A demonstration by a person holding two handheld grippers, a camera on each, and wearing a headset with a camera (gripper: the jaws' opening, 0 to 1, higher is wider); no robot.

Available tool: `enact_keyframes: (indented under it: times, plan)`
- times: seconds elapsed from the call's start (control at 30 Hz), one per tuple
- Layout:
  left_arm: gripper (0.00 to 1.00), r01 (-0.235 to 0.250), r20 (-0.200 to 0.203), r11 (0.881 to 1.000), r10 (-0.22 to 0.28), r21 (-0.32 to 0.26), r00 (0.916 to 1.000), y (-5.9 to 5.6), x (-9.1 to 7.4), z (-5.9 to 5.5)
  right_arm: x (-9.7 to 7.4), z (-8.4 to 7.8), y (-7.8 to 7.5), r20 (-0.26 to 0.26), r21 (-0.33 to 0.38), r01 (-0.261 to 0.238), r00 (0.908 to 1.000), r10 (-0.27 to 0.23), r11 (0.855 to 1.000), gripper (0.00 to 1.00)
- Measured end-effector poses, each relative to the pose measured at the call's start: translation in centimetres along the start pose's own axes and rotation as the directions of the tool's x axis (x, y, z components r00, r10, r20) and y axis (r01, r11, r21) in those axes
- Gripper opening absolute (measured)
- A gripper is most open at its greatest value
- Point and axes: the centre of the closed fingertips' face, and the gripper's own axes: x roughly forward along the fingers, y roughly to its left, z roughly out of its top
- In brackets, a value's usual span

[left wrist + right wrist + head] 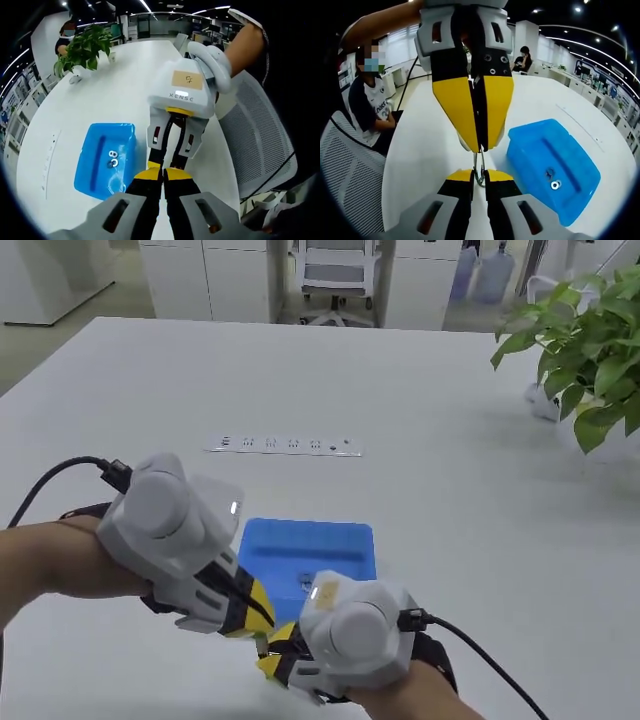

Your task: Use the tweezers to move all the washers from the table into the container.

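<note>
Right gripper view: tweezers (476, 163) mostly hidden between left tool (479, 148) and right tool (479, 177)

Container (308, 545) on the table (450, 490), with washers (554, 184) in it. Behind the container: a power strip (284, 446). Behind it and well to its right: a plant (590, 350). Just before the container: left gripper (480, 149) and right gripper (479, 176), tip to tip, tweezers (479, 165) between them.

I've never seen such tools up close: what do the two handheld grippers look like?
Both the left gripper and right gripper have rounded white-grey bodies, black jaws with yellow tips, and a black cable each. The right one carries a tan sticker and XENSE lettering.
</note>
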Motion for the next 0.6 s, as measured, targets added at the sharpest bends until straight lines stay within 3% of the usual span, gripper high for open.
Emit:
enact_keyframes:
  times: [0.3,0.6]
  plan:
    - [0.05,0.01,0.009,1.0,-0.01,0.005,0.9999,-0.2,-0.7,0.8,-0.9,0.7,0.1,0.009,-0.009,0.009,0.9999,-0.009,1.0,0.1]
    - [0.05,0.013,0.026,1.0,-0.014,0.021,0.9996,-0.2,-1.9,2.3,-2.2,2.0,-0.2,0.035,0.008,0.027,0.999,-0.027,1.0,0.1]
